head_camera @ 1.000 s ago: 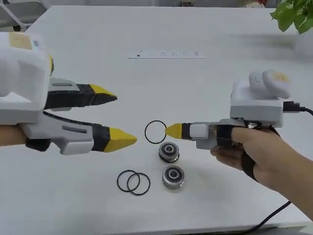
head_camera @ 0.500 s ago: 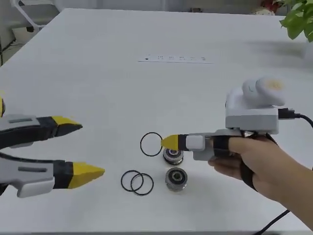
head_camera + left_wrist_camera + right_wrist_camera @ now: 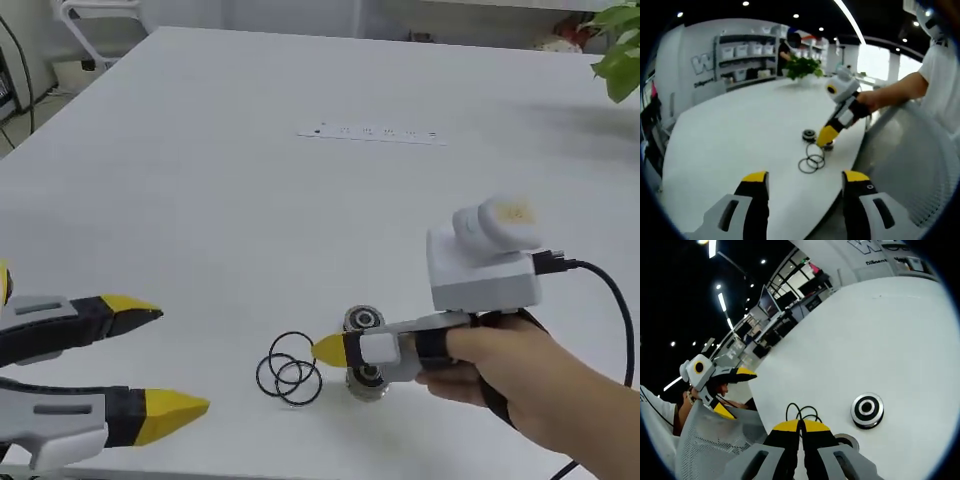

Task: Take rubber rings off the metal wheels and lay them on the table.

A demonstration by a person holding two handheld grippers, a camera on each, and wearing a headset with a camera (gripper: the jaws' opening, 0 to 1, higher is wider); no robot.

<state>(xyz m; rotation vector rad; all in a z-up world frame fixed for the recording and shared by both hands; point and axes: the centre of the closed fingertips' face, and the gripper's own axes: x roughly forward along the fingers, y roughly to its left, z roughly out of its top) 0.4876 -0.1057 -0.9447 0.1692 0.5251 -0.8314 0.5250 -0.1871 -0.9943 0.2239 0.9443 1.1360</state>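
Two metal wheels sit near the table's front edge: one (image 3: 362, 320) just behind my right gripper, the other (image 3: 369, 380) partly hidden under it. My right gripper (image 3: 320, 349) is shut on a black rubber ring (image 3: 292, 347), held low over two rings (image 3: 285, 379) lying on the table. The right gripper view has the shut jaws (image 3: 801, 426) with ring loops (image 3: 802, 412) at their tips and a wheel (image 3: 867, 410) to the right. My left gripper (image 3: 172, 358) hangs open at the lower left, apart from everything. Its own view looks between its jaws (image 3: 806, 176) at the rings (image 3: 811, 161).
A white strip with small marks (image 3: 370, 133) lies far back on the white table (image 3: 200, 180). Plant leaves (image 3: 622, 50) show at the top right. A black cable (image 3: 600, 290) trails from the right gripper. The table's front edge runs just below the rings.
My right gripper has carried the held ring down and left, onto the spot by the two lying rings. My left gripper has drawn back toward the lower left, still open.
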